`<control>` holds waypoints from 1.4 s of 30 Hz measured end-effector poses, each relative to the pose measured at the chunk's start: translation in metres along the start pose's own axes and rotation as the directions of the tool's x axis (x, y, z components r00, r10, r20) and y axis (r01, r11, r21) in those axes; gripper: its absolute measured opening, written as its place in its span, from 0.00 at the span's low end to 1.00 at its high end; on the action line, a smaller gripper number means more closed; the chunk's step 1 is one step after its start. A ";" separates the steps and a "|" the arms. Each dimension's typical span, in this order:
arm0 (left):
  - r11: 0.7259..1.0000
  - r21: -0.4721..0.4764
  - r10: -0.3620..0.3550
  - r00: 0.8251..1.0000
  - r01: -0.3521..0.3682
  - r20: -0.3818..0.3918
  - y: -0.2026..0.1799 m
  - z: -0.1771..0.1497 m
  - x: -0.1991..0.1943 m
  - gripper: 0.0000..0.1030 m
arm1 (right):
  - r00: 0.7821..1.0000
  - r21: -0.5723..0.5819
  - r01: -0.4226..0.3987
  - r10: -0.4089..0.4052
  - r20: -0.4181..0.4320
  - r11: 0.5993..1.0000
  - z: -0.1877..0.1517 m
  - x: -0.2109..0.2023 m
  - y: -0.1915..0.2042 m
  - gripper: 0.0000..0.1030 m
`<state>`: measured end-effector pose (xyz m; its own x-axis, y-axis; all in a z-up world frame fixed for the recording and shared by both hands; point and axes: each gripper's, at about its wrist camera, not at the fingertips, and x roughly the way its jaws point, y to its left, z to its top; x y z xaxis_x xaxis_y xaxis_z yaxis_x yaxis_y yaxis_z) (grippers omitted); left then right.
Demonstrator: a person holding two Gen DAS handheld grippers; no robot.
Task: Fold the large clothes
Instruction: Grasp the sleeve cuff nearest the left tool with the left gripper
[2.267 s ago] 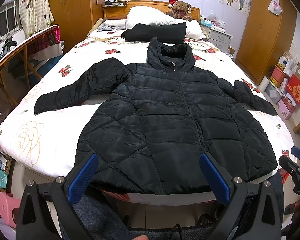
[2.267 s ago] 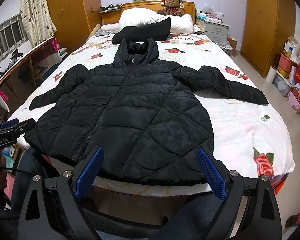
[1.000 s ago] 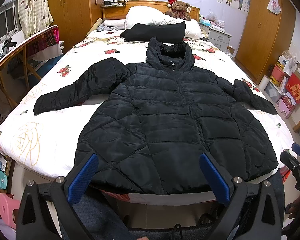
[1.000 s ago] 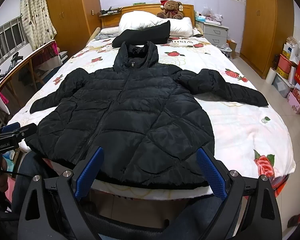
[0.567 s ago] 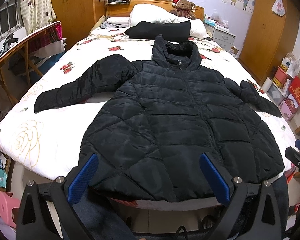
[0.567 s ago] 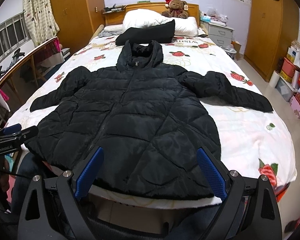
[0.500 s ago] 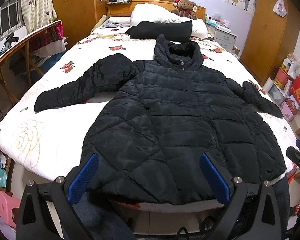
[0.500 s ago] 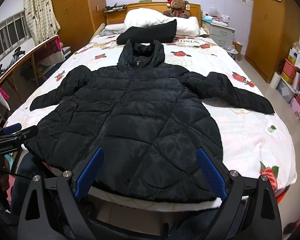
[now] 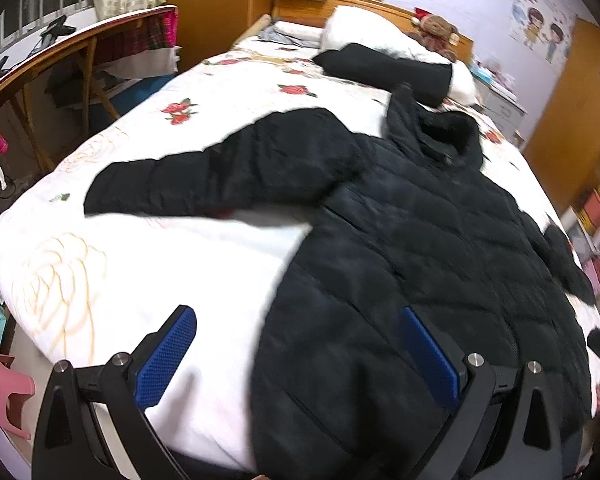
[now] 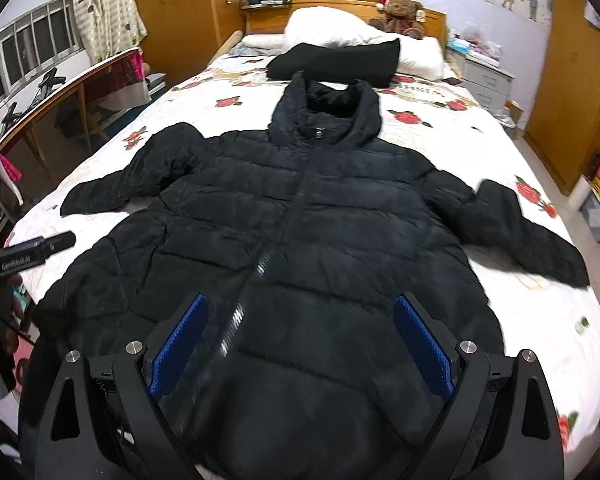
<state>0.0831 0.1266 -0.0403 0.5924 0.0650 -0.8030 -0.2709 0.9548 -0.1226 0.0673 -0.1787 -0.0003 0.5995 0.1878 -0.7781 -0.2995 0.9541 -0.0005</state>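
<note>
A floral-sheeted bed (image 10: 228,92) fills the room, and the black puffer jacket (image 10: 300,240) lies face up across it, zipped, hood toward the pillows, both sleeves spread out to the sides, hem at the near edge. The padding looks slick and springy, so I'd worry a pinch taking only the outer shell slips free, or a folded sleeve puffs open again; dragging could also pull the hem off the mattress. The left gripper (image 9: 296,354) hovers over the jacket's left hem corner, jaws wide apart, holding nothing. The right gripper (image 10: 300,344) hangs above the lower front, equally wide, empty.
</note>
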 end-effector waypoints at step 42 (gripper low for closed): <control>0.877 -0.464 0.170 0.984 -0.126 0.055 0.210 0.092 0.128 0.08 | 0.995 -0.031 0.031 -0.033 -0.090 0.999 0.038 0.106 -0.003 0.91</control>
<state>0.1720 0.3627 -0.1148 0.5787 0.2426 -0.7786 -0.6642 0.6942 -0.2774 0.1599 -0.1524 -0.0587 0.5396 0.1340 -0.8312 -0.3039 0.9517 -0.0438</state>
